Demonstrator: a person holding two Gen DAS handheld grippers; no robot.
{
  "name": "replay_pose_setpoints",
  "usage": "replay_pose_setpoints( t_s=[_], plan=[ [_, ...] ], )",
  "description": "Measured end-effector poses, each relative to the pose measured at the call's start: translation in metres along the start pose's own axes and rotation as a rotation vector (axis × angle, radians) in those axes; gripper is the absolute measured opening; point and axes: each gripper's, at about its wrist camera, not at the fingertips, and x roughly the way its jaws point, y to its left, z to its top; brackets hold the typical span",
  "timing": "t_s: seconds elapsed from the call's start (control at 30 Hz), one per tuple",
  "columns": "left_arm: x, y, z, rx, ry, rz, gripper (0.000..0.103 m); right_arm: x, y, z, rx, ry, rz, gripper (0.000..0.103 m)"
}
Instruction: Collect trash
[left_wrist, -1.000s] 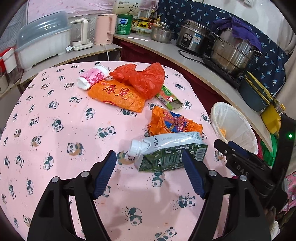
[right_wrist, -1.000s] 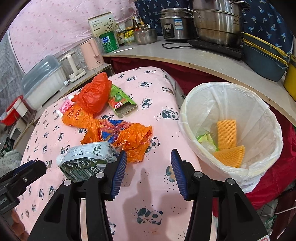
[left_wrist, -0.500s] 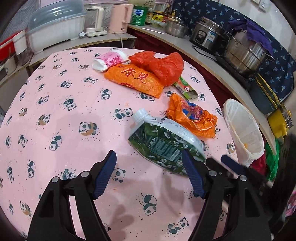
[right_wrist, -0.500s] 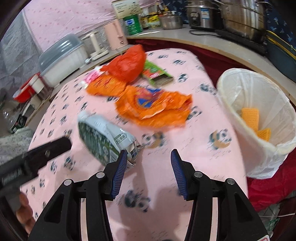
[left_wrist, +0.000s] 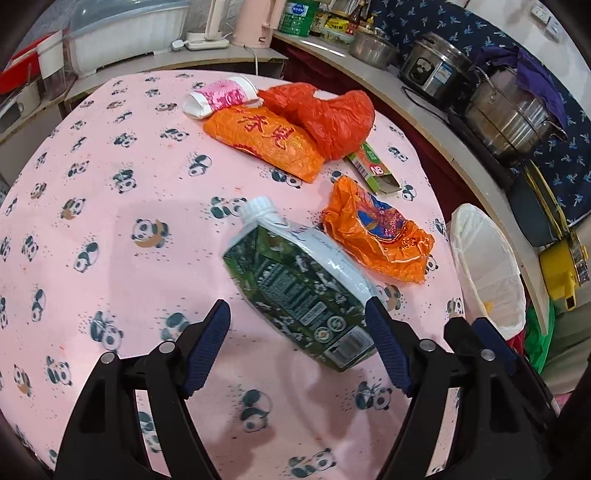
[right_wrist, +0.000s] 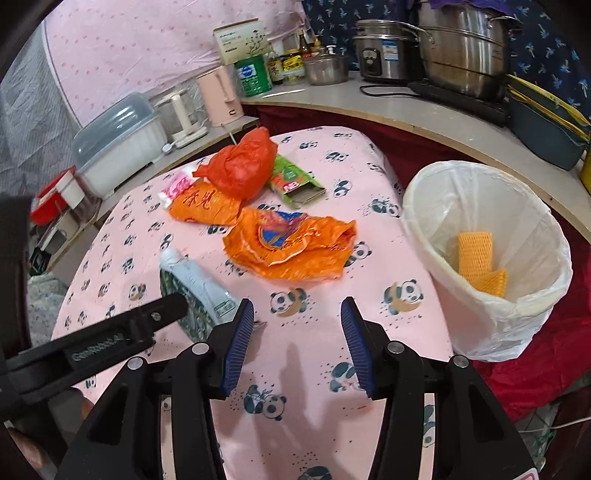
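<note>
1. Here, the carton lies on its side at the centre of the left wrist view, cap toward the upper left, base toward the lower right, on the pink cloth.
2. The left gripper stands released, jaws wide. The carton's base end lies partly between them, close against the right pad; whether that pad touches I cannot tell. The left pad is clear.
3. The right gripper is also released, holding nothing, over bare cloth at lower centre of its view.
4. The carton looks squashed and empty, so I judge it light. Its coated walls are probably slick and will give under pressure.
5. Best hold: across the flat printed faces at mid-body, not the tapered cap end, which could squirt out.
6. The wrapper at mid-frame is thin, crinkly film, weightless; pinch a raised fold.
7. The bin waits at the right, lined, already holding yellow foam netting.
</note>
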Motion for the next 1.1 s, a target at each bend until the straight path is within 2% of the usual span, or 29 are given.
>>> replay_pose_setpoints(
  t_s=[0.17,0.27,0.43,0.57,0.83,1.1],
  plan=[
    [0.019,-0.018,0.003,-0.019,0.025,0.062,0.073,0.000,-0.010,0.006,0.021,-0.012,-0.001,0.049],
    [0.031,-0.021,0.005,-0.051,0.051,0.077,0.079,0.002,-0.015,0.009,0.030,-0.015,-0.004,0.048],
    [0.042,-0.028,0.012,-0.062,0.038,0.113,0.086,0.009,-0.023,0.013,0.047,-0.009,-0.007,0.048],
    [0.046,-0.029,0.017,-0.046,0.027,0.107,0.086,0.016,-0.029,0.014,0.061,-0.003,-0.012,0.048],
    [0.049,-0.022,0.020,-0.093,0.017,0.053,0.086,0.024,-0.036,0.015,0.079,0.005,-0.017,0.048],
    [0.053,-0.025,0.023,-0.110,0.011,0.042,0.086,0.028,-0.039,0.018,0.086,0.006,-0.017,0.048]
  ],
)
